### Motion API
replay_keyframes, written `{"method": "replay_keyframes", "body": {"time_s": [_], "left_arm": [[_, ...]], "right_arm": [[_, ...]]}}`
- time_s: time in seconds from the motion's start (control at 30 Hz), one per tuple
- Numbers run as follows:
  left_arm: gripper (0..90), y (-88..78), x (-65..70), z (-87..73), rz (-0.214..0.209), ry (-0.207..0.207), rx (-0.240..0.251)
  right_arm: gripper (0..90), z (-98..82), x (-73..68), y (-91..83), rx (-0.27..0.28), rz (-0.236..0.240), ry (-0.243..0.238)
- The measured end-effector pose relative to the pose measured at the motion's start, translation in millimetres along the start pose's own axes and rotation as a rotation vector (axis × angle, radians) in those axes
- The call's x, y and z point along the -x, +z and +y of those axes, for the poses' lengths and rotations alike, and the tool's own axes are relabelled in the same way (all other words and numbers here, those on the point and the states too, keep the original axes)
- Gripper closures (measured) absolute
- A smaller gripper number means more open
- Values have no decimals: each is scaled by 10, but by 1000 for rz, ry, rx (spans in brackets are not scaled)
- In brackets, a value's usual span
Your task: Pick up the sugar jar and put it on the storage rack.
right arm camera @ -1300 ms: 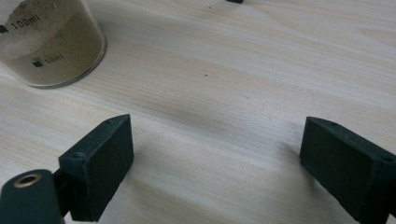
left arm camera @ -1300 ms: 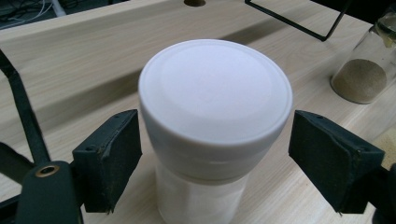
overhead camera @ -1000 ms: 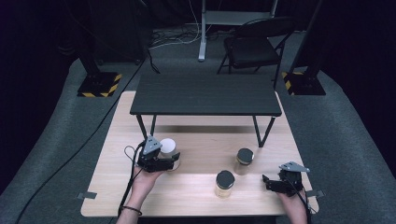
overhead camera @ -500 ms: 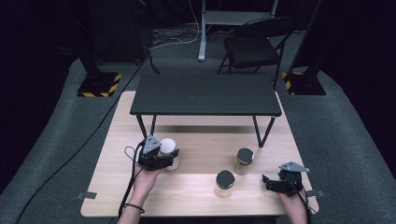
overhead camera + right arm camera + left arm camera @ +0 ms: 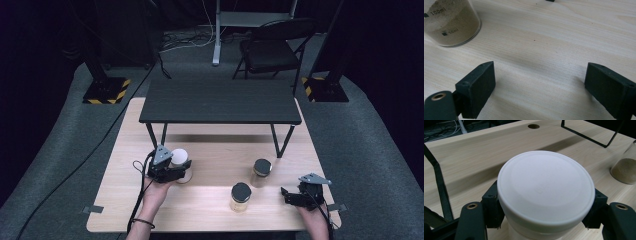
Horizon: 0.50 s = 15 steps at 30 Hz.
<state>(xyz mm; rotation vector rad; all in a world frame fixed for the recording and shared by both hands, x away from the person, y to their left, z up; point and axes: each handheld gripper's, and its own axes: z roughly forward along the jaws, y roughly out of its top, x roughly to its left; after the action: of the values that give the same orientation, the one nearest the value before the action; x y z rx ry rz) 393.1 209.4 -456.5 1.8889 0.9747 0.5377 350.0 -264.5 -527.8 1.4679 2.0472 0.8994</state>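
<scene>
The left tool [image 5: 172, 170] has just closed its jaws on the white-lidded jar [image 5: 545, 192], gripping just under the lid, likely to lift or steady it on the worktop [image 5: 215, 150]. To its right stand two black-lidded jars [image 5: 240, 196] holding sandy powder. Beyond them the right tool [image 5: 544, 87] rests wide and empty, a marked jar [image 5: 451, 22] just ahead.

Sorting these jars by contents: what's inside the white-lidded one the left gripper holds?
Cannot tell. The white lid covers the jar from above, and the left gripper, shut on it, hides its sides. The nearby black-lidded jar shows sandy powder.
</scene>
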Motion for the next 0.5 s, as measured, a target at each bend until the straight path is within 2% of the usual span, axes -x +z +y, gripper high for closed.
{"method": "replay_keyframes", "body": {"time_s": [0.5], "left_arm": [[335,-152,-38,60,10,-13,9]], "right_arm": [[91,0,1,0,0,0,-1]]}}
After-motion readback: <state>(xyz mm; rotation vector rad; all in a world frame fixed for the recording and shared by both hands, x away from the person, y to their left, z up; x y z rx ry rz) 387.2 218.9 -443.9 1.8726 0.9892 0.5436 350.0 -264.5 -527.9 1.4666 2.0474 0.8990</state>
